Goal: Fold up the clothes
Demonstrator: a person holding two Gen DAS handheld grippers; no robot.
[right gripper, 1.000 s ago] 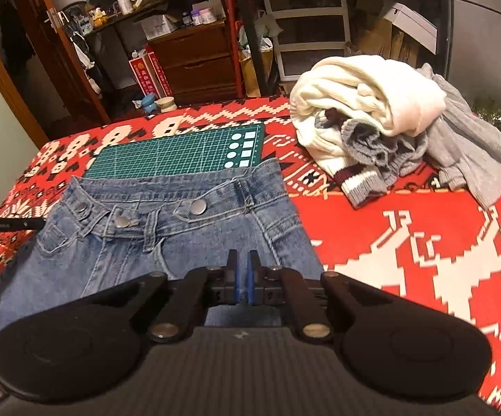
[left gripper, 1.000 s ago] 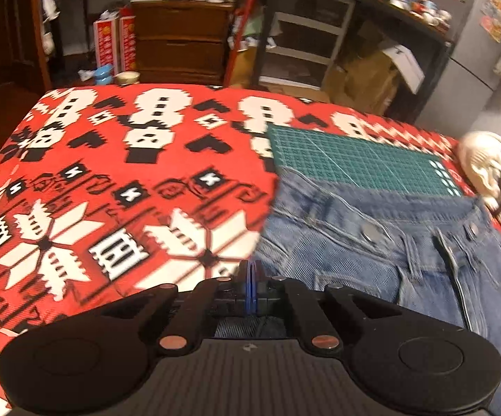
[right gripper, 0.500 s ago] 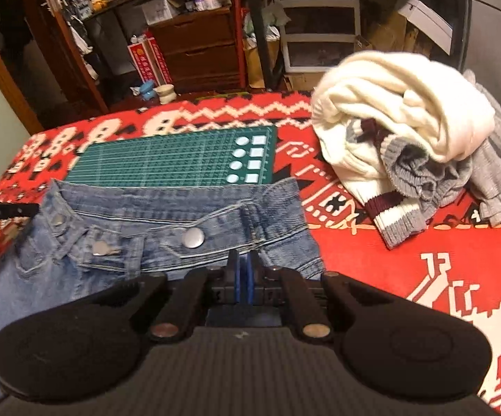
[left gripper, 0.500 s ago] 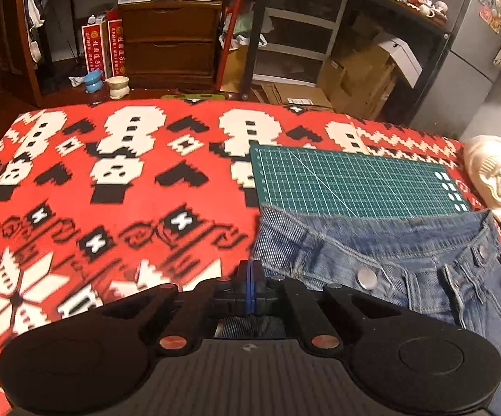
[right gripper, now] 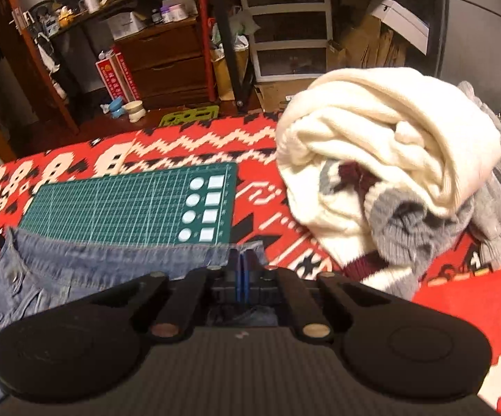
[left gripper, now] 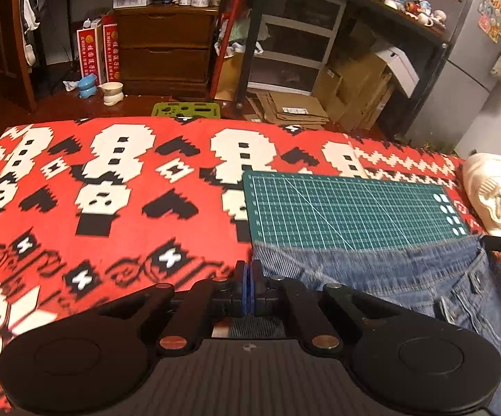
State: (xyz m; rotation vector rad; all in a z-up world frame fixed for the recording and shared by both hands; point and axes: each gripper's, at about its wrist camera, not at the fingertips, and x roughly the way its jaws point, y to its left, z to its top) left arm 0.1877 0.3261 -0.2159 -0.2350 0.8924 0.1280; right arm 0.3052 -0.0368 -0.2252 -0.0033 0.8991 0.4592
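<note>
One garment, the jeans [left gripper: 406, 287], is in work; it lies on the red patterned bench [left gripper: 111, 208], waistband edge along the near side of the green cutting mat [left gripper: 347, 211]. I judge the fold only begun. At two o'clock in the right wrist view, a heap of sweaters [right gripper: 389, 159] waits unfolded. The left hand-held gripper [left gripper: 249, 277] is clamped on the denim's left corner, blue pads pressed together; the right hand-held gripper [right gripper: 243, 270] likewise pinches the right corner.
</note>
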